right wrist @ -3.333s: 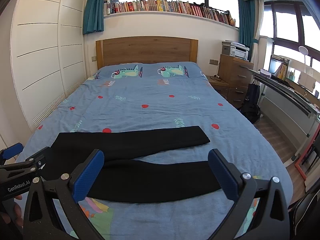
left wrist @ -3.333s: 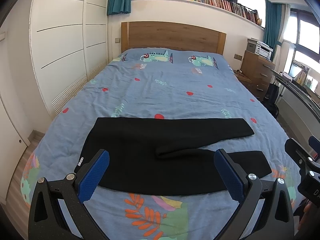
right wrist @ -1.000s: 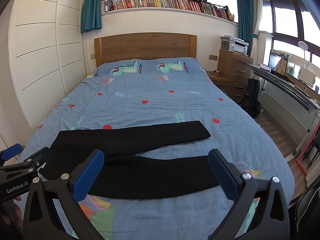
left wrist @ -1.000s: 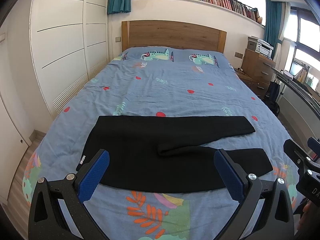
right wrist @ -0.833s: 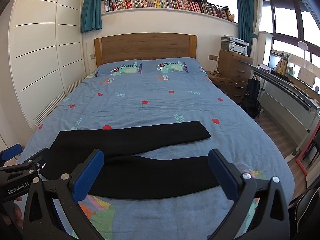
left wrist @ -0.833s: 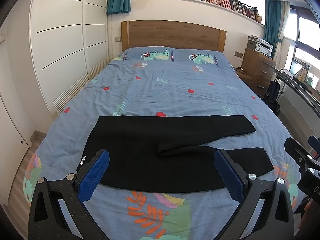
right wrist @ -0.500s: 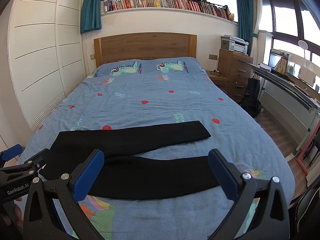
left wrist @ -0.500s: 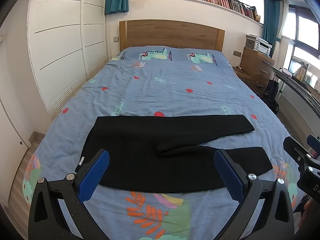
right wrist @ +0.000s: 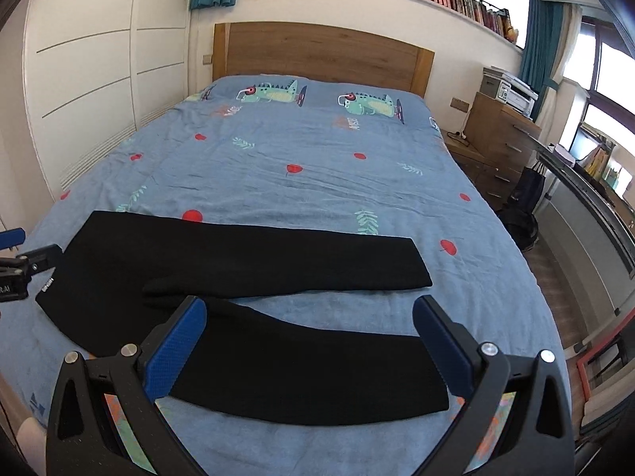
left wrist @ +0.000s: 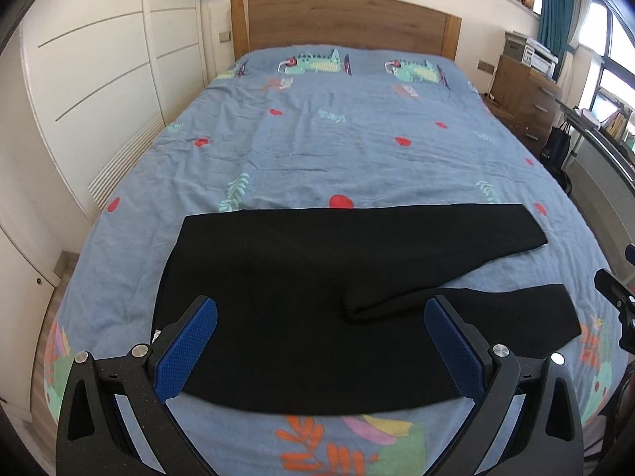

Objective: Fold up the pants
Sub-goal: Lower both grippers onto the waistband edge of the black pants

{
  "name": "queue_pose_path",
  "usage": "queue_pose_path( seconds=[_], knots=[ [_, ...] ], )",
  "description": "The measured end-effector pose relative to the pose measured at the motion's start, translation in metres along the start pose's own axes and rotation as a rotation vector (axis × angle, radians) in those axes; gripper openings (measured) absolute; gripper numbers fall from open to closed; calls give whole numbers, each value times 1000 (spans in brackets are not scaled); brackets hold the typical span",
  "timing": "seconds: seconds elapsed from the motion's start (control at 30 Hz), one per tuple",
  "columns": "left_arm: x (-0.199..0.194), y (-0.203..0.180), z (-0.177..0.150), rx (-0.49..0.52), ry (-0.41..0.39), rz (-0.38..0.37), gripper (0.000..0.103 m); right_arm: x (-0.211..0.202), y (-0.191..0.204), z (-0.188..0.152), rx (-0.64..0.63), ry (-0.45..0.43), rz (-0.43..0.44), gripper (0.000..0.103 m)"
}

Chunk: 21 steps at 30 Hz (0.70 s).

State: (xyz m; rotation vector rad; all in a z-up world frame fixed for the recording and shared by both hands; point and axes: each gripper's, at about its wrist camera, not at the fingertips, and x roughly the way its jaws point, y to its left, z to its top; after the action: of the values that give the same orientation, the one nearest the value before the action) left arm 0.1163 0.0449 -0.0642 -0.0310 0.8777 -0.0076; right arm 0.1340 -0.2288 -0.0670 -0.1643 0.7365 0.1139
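Note:
Black pants (left wrist: 301,293) lie flat across the near end of the bed, waistband to the left with a small white label, both legs spread apart toward the right. My left gripper (left wrist: 319,341) hovers open above the waist and seat area, holding nothing. In the right wrist view the pants (right wrist: 246,265) show both legs, and my right gripper (right wrist: 309,341) hangs open over the near leg (right wrist: 317,373). The far leg (right wrist: 317,265) ends near the bed's right side. Each gripper's tip shows at the edge of the other's view.
The blue patterned bedspread (left wrist: 341,150) stretches back to a wooden headboard (left wrist: 345,20). White wardrobe doors (left wrist: 99,79) line the left. A wooden dresser (right wrist: 500,135) with a printer stands right, a desk edge (right wrist: 587,198) beside it, a dark bag (right wrist: 524,206) on the floor.
Both grippers have moved forward and lower toward the pants, which now fill more of each view. The pants have not moved, and both grippers stay open.

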Motion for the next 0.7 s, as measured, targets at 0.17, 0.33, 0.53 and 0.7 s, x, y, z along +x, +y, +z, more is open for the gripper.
queue_pose_path(
  seconds=[0.17, 0.33, 0.53, 0.7],
  knots=[
    [62, 11, 28, 40, 56, 13, 102, 73, -17, 22, -6, 66, 14, 103],
    [128, 20, 51, 76, 111, 17, 102, 151, -29, 44, -41, 127, 35, 103],
    [191, 26, 75, 163, 199, 9, 102, 228, -33, 59, -272, 225, 108, 103],
    [223, 39, 96, 237, 279, -29, 102, 269, -49, 72, -401, 343, 242, 103]
  ],
)
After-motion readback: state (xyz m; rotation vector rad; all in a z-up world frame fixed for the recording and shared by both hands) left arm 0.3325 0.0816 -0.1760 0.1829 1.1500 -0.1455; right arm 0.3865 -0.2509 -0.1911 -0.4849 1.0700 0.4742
